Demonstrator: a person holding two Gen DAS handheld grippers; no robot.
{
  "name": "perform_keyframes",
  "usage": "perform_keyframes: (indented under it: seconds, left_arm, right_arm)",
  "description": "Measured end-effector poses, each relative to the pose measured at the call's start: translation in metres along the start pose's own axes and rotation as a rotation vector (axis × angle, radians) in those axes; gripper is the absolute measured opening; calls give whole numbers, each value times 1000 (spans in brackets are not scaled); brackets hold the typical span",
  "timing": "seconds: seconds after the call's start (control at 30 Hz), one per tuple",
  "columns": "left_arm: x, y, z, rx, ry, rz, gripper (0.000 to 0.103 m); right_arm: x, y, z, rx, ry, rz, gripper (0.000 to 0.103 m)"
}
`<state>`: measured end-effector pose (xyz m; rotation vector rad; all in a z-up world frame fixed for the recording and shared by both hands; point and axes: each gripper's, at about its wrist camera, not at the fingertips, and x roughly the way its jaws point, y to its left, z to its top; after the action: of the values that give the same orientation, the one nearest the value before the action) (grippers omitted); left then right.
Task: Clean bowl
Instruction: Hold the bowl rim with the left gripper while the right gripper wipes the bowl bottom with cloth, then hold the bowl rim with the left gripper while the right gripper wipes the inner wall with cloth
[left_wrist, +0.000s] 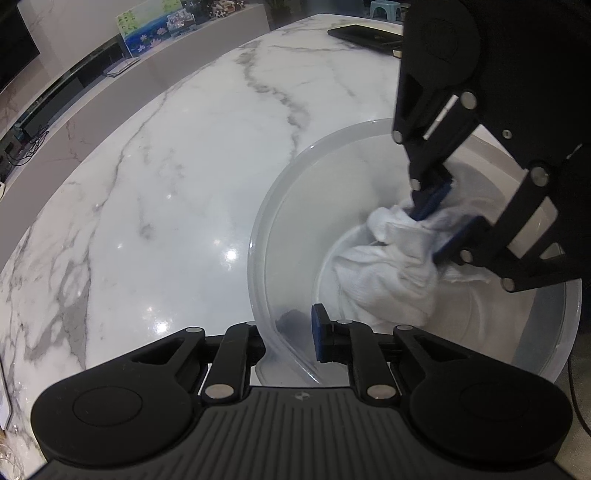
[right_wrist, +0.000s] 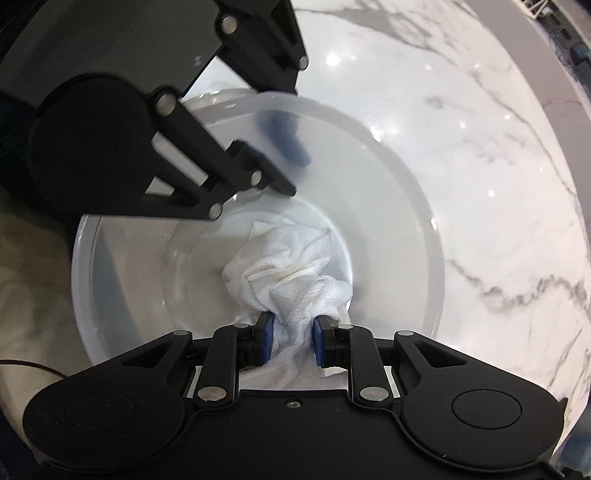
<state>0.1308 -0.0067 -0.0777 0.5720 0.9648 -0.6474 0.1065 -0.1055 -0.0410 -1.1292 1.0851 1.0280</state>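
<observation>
A white marble counter (left_wrist: 177, 192) with grey veins fills most of both views. On it, at the lower right of the left wrist view and across the centre of the right wrist view, sits a clear plastic bowl (right_wrist: 399, 206).

The left tongs (left_wrist: 295, 332), bottom centre of their own view, straddle the bowl's near rim, one blue pad inside and one outside, pinching the wall to steady it.

The right tongs (right_wrist: 290, 341), bottom centre of their view, are pressed together on a crumpled white paper towel (right_wrist: 291, 266) that rests on the bowl's floor.

This looks like the wiping step, mid-task. The next move likely calls for sweeping the towel around the floor and up the wall while the rim grip holds the bowl in place.
</observation>
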Motion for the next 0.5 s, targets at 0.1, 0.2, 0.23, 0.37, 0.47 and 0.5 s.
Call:
perform_keyframes:
  seconds: [0.1,0.2,0.23,0.37,0.47,0.5]
  left_arm:
    - [1,1,0,-6,0,-1,13]
    - [1,3,1,-12,-1,-4,13]
    - [1,3,1,-13,-1,-4,13]
    - [3,3,3,-13,-2,-4,13]
    - [3,1,2,-10,-2,-4,13]
    - [3,-1,4,-11,-1,-4,13]
  right_arm:
    - [-2,-3,-2,6,-23,-11,19]
    - [-3,-6,-2,7,-47,-20,19]
    - [-4,-8,-2,4,-60,-24,19]
    - [-5,-14,-4,-24,-145,-46,19]
    - [-6,-13,-6,-62,-200,-65,19]
    - [-5,-13,-7,-80,-216,-70,19]
